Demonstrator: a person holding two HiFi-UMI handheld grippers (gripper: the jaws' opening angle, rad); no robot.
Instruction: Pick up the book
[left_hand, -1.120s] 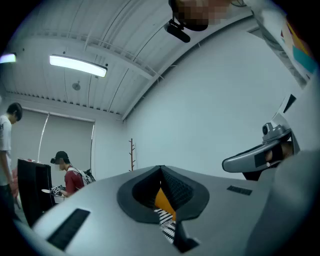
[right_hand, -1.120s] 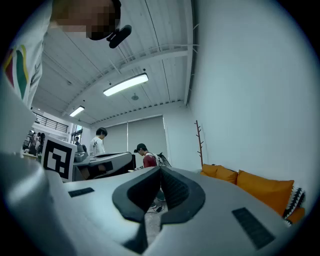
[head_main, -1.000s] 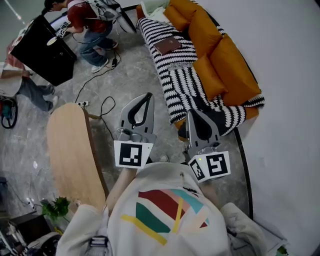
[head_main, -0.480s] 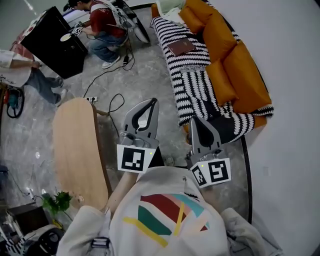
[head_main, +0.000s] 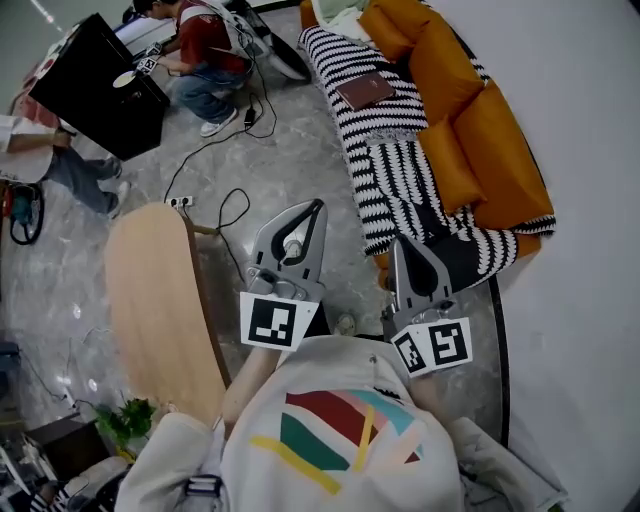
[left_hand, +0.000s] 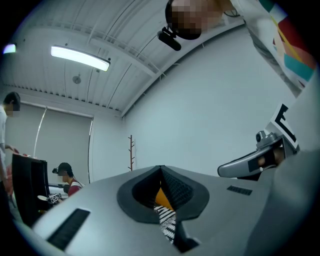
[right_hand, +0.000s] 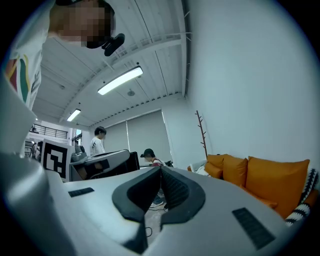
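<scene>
Book (head_main: 365, 90): lying at 12 o'clock, its cover print is showing too small to read.
Sofa (head_main: 470, 110): the top edge is cutting off its far end.
Person in red (head_main: 205, 50): at 11 o'clock, the head is leaving the frame.
Second person (head_main: 60, 165): at 10 o'clock, only legs are showing.

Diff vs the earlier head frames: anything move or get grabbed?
The left gripper and right gripper drifted slightly lower and rightward in the head view, while the sofa and book slid right as the view shifted. Nothing grabbed or released. Unchanged: both jaws shut and empty, book lying on the striped blanket.
</scene>
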